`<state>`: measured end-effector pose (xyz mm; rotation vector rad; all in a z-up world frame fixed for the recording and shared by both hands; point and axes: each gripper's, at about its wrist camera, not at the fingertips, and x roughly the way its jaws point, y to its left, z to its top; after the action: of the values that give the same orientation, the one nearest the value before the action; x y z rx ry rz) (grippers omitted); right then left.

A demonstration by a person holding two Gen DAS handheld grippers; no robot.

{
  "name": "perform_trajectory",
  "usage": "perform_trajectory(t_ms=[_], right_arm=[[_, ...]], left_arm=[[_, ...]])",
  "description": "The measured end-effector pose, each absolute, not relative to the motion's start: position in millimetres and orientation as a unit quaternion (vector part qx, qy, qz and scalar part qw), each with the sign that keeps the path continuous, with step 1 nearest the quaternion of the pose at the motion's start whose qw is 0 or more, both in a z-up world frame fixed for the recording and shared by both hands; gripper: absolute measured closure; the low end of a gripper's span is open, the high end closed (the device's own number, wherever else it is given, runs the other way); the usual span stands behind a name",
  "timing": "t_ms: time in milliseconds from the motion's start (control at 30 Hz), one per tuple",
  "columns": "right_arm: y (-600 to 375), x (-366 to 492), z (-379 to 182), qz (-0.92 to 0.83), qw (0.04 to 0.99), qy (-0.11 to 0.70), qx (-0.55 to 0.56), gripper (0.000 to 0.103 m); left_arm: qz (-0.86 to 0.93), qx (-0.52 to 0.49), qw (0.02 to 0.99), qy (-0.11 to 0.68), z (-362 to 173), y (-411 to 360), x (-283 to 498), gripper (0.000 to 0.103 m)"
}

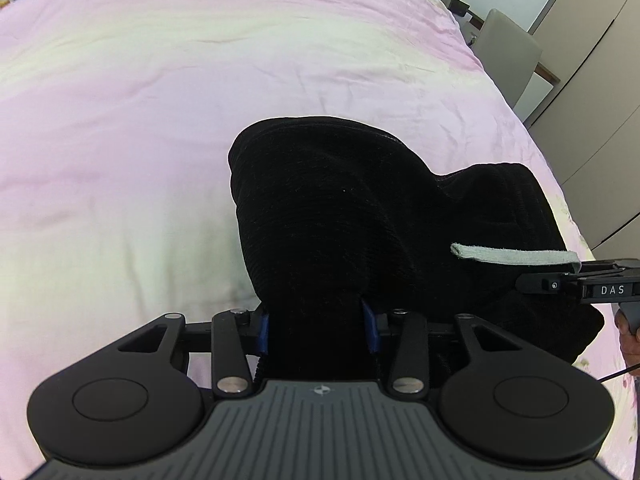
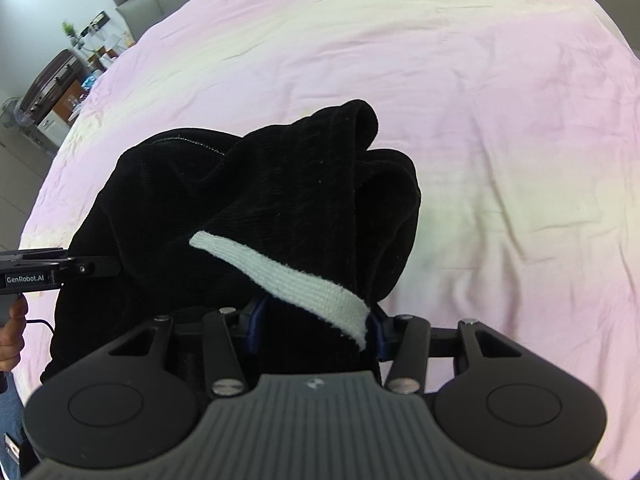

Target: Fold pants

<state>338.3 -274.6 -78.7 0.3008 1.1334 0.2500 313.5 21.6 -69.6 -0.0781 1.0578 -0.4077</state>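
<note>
Left wrist view: one pair of black pants [image 1: 344,216] hangs bunched over the pink bedspread [image 1: 140,100], near the bed's right edge, with one white drawstring [image 1: 516,257] lying across the dark cloth. Two grippers are at work. The left gripper [image 1: 318,326] points forward over the bed, its blue-padded fingers [image 1: 262,330] pinching a thick fold of the pants between them. The right gripper [image 1: 532,284] comes in level from the right side, its tip pushed into the cloth just under the drawstring; from here I cannot tell how its tongs stand. A bit of the person's hand [image 1: 628,328] shows beneath it.

In the right wrist view the same single pair of pants [image 2: 256,200] rises in a heap off the bedspread [image 2: 500,120], and the drawstring [image 2: 296,280] runs down into the right gripper [image 2: 316,330], whose fingers [image 2: 376,332] are closed on cloth and drawstring together. The left gripper [image 2: 108,268] reaches in level from the left, its tip buried in the pants.

One grey chair [image 1: 508,52] stands past the bed's far right corner.
</note>
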Motion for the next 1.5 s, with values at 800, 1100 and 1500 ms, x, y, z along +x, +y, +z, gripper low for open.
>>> perform_trajectory(t_ms=[800,1100,1500], right_arm=[[35,291,-48,0.209,0.823,0.506,0.153,0.058],[56,296,-105,0.173,0.818,0.533,0.128,0.058],[78,337,-129,0.165,0.792,0.575,0.122,0.040]], left_arm=[[-0.097,0.058,0.862,0.494,-25,215,243,0.055],[-0.135,0.064,0.840,0.522,-92,211,276,0.055],[-0.118,0.099,0.813,0.562,-99,207,284,0.035]])
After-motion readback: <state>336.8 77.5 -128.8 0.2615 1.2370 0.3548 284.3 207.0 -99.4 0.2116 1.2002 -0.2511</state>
